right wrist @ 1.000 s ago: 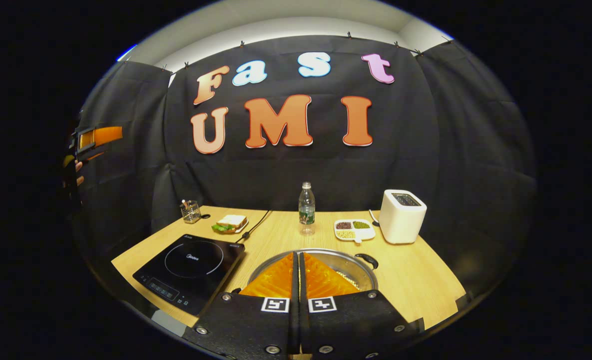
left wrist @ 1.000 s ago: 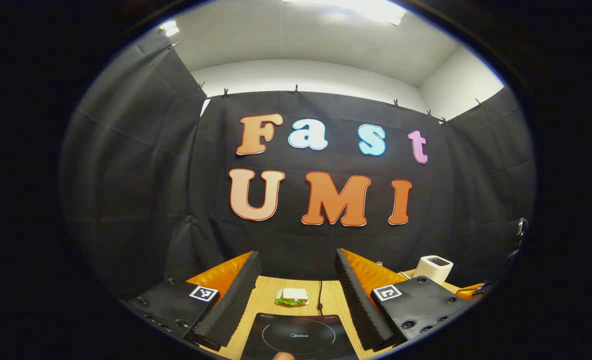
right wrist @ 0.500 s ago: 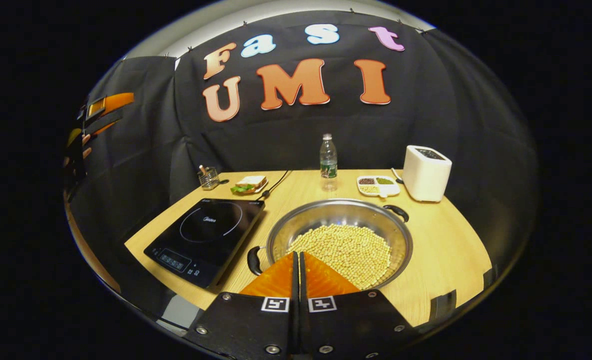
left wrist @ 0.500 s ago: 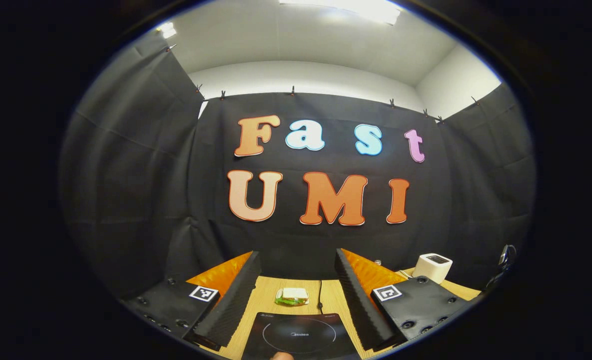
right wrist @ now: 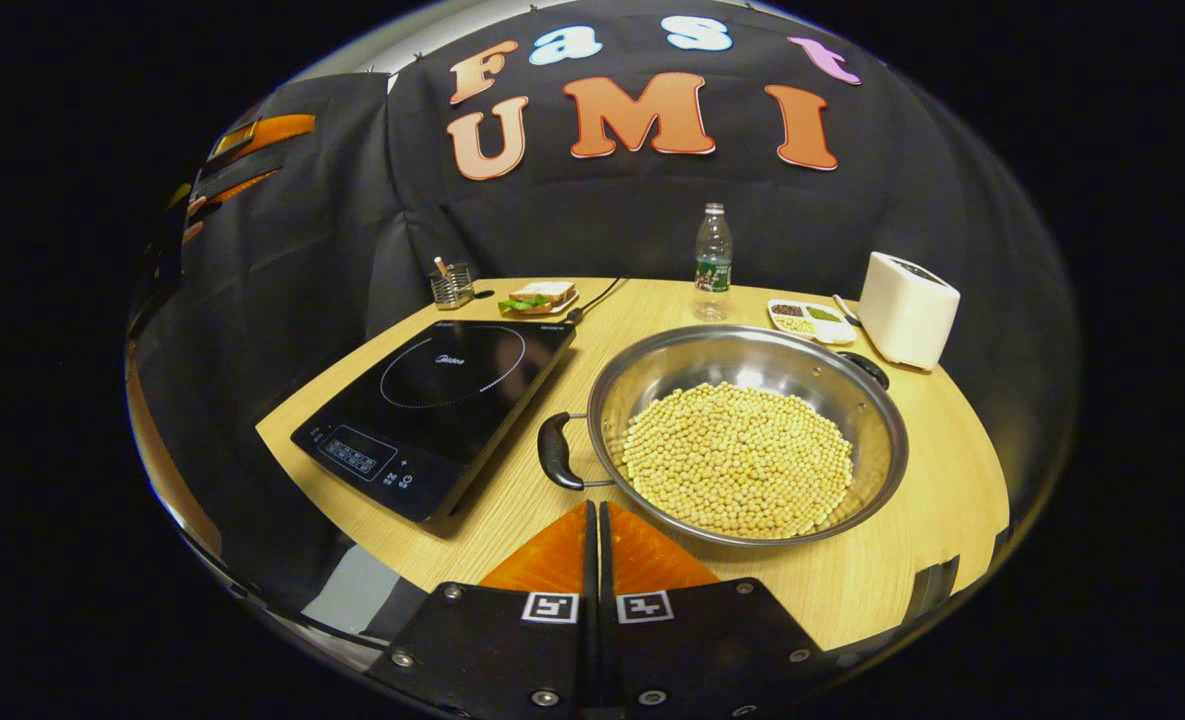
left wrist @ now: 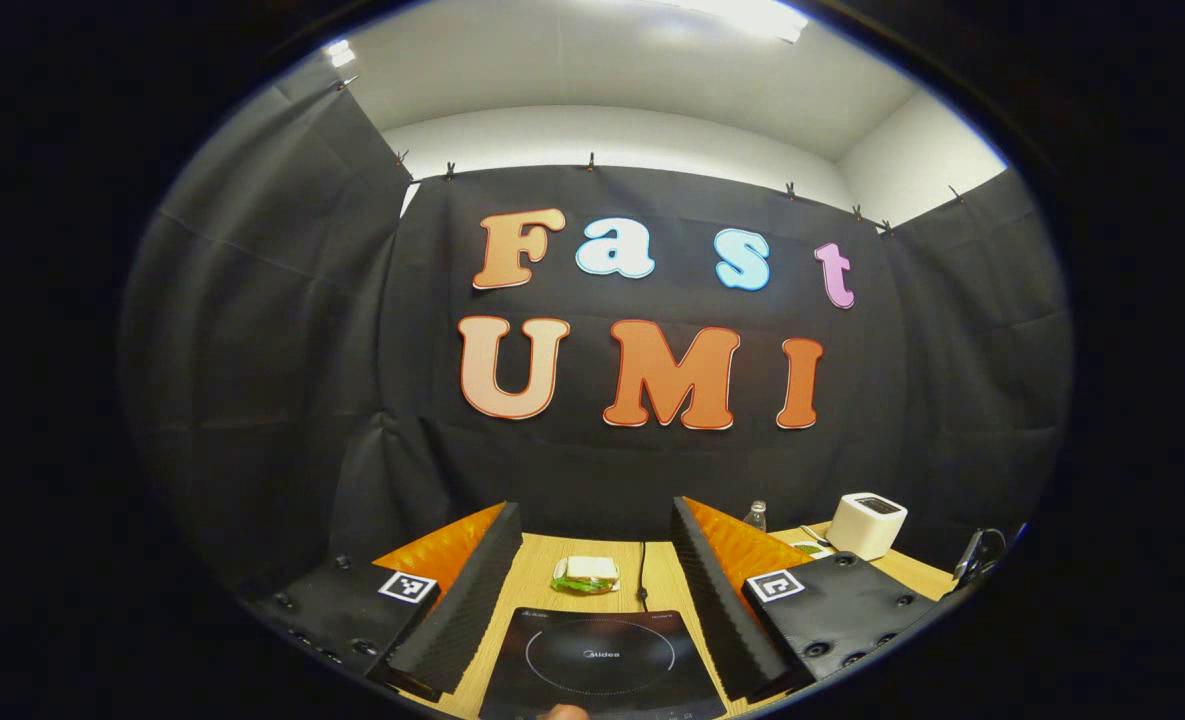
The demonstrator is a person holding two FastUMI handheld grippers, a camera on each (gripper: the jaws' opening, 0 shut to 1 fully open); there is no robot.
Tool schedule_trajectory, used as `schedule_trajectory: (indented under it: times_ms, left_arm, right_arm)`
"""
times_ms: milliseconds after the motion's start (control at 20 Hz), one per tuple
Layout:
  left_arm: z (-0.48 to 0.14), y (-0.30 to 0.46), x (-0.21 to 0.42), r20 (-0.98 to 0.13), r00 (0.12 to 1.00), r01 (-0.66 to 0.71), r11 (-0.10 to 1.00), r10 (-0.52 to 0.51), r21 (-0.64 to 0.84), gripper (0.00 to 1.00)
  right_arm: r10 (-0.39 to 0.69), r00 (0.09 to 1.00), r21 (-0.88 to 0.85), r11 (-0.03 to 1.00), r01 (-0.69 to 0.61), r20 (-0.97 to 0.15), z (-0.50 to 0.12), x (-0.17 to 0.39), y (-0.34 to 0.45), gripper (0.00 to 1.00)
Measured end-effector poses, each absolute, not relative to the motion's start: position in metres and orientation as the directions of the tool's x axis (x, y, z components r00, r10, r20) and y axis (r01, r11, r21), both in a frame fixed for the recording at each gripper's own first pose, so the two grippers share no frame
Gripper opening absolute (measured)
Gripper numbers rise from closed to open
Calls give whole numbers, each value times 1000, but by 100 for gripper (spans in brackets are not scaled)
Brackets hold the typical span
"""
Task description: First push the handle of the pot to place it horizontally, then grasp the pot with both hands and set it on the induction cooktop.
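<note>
In the left gripper view, the left gripper (left wrist: 592, 590) hangs released, fingers wide apart, above the cooktop (left wrist: 600, 662) on the table (left wrist: 542, 575). In the right gripper view, the right gripper (right wrist: 597, 545) is clenched on nothing, just short of the pot (right wrist: 747, 432) of beans (right wrist: 737, 458), which sits on the table beside the cooktop (right wrist: 442, 395), its near handle (right wrist: 554, 452) pointing towards the cooktop.

1. Left gripper (left wrist: 592, 520): held level, fingers (left wrist: 457, 600) spread wide apart, nothing between them.
2. Right gripper (right wrist: 593, 505): tilted downward, fingers (right wrist: 552, 550) closed flat against each other, nothing clamped.
3. Left gripper also seen far off at the left edge of the right gripper view, raised high.
</note>
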State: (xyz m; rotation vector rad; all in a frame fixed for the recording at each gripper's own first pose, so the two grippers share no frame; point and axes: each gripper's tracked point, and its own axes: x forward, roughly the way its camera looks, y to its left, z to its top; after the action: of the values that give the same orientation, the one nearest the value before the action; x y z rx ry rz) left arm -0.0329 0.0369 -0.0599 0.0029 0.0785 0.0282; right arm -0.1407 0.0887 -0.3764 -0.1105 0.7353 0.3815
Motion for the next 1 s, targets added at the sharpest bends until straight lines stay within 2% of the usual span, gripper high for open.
schedule_trajectory:
  times_ms: [350, 1000]
  left_arm:
    - [-71, 52, -36, -98, 994, -45, 999, 45, 3, 97]
    - [-74, 89, -43, -79, 992, -96, 995, 97, 23, 97]
  right_arm:
    - [274, 639, 32, 931, -363, -719, -407, -125, 108, 0]
    - [252, 623, 46, 944, -327, -740, -410, -101, 135, 0]
